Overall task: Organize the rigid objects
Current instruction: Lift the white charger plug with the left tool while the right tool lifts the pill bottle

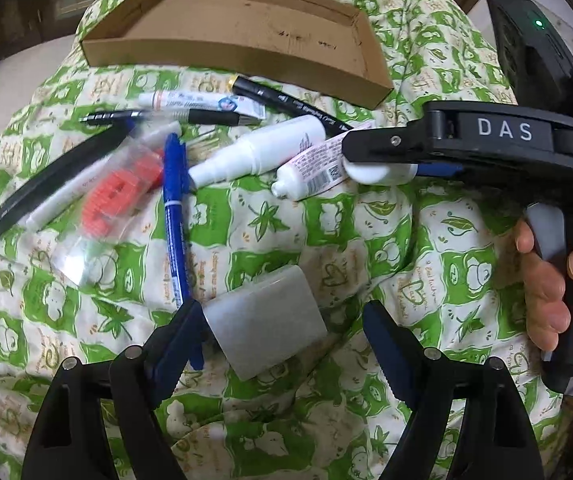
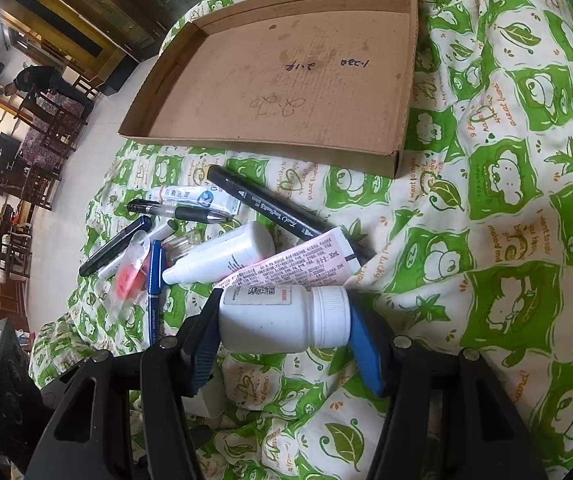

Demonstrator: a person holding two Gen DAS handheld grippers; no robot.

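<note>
A cardboard tray (image 1: 246, 60) lies at the far side of the green-patterned cloth; it also shows in the right wrist view (image 2: 278, 128). My right gripper (image 2: 282, 320) is shut on a white pill bottle (image 2: 282, 320), held sideways; from the left wrist view the right gripper (image 1: 382, 160) holds the bottle (image 1: 378, 172) beside a pink tube (image 1: 310, 168). My left gripper (image 1: 282, 320) is open around a translucent flat box (image 1: 266, 316) on the cloth. A white spray bottle (image 1: 258, 152), blue marker (image 1: 174, 208), black marker (image 1: 286, 104), and pens lie in a pile.
A plastic bag with an orange item (image 1: 122, 188), a black comb-like strip (image 1: 46, 184) and a small ointment tube (image 1: 202, 102) lie left of the pile. The cloth is wrinkled. Chairs and furniture (image 2: 38, 128) stand beyond the left edge.
</note>
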